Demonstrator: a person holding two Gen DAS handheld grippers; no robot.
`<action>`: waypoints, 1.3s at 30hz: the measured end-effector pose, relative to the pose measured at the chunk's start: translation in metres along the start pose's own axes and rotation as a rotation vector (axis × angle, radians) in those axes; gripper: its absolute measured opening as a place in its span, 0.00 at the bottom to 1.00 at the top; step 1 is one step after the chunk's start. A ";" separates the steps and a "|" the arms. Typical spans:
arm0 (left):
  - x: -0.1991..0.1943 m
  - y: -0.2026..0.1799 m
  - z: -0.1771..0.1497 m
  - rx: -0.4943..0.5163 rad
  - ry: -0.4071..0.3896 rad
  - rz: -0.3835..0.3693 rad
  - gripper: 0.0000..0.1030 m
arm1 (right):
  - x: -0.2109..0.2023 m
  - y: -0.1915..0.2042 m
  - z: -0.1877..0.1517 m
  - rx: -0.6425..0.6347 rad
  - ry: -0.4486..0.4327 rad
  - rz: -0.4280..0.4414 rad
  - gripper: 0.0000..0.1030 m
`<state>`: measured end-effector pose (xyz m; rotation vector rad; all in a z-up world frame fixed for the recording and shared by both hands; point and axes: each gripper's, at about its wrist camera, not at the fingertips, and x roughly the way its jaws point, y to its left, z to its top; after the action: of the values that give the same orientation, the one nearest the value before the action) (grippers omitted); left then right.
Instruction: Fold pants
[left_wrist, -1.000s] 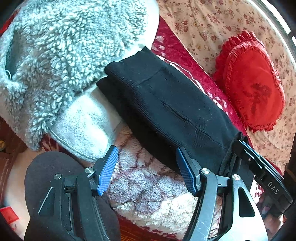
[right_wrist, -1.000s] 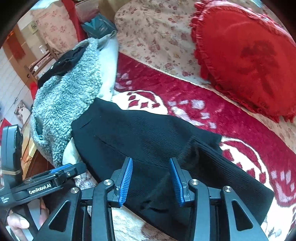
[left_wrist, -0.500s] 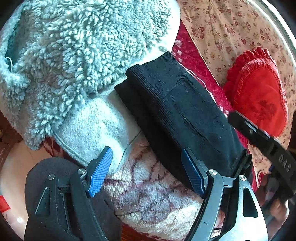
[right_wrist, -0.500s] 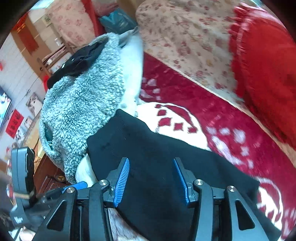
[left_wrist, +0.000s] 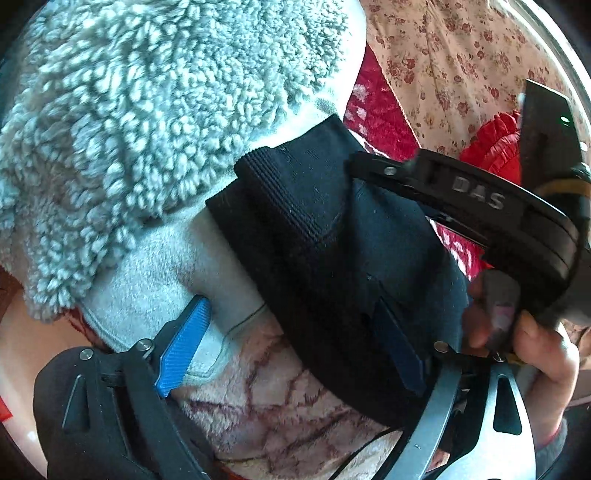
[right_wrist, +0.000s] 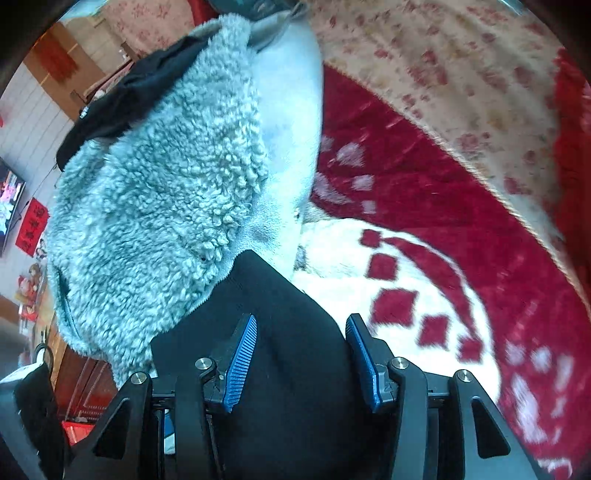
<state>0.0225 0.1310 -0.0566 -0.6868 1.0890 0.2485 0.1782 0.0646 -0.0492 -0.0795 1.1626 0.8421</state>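
Since 1 second ago both my tools have swung in toward the fleece, and the pants (left_wrist: 332, 236) have bunched from a long strip into a short, thick bundle. Nearest me, my left gripper (left_wrist: 291, 343) has its jaws spread wide: the 3 o'clock pad is tucked against the black cloth, the 9 o'clock pad lies on pale fabric, so nothing is pinched. My right gripper (right_wrist: 301, 360) also has its jaws parted, straddling a hump of the pants without squeezing it. From the left view that tool crosses at 2 o'clock, over the bundle.

Beyond the pads, the pants rest on the red-and-white blanket (right_wrist: 424, 280), their ribbed end at 12 o'clock pressed against the grey fleece jacket (left_wrist: 147, 129). Farther off at 1 o'clock lies floral fabric (left_wrist: 443, 66) and a red cushion (left_wrist: 495, 147).

I judge the lengthwise fold is nearly finished; the bundle wants pressing flat and nudging clear of the fleece.
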 end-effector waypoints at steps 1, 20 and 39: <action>0.002 -0.001 0.002 -0.005 -0.003 0.001 0.88 | 0.006 0.000 0.003 -0.004 0.008 0.009 0.47; -0.048 -0.096 -0.051 0.519 -0.338 -0.059 0.16 | -0.123 -0.062 -0.044 0.338 -0.235 0.199 0.61; -0.054 -0.112 -0.119 0.821 -0.295 -0.068 0.17 | -0.130 -0.058 -0.104 0.427 -0.208 0.157 0.23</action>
<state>-0.0326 -0.0215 0.0005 0.0527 0.7821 -0.1580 0.1166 -0.0950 -0.0067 0.4455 1.1380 0.7037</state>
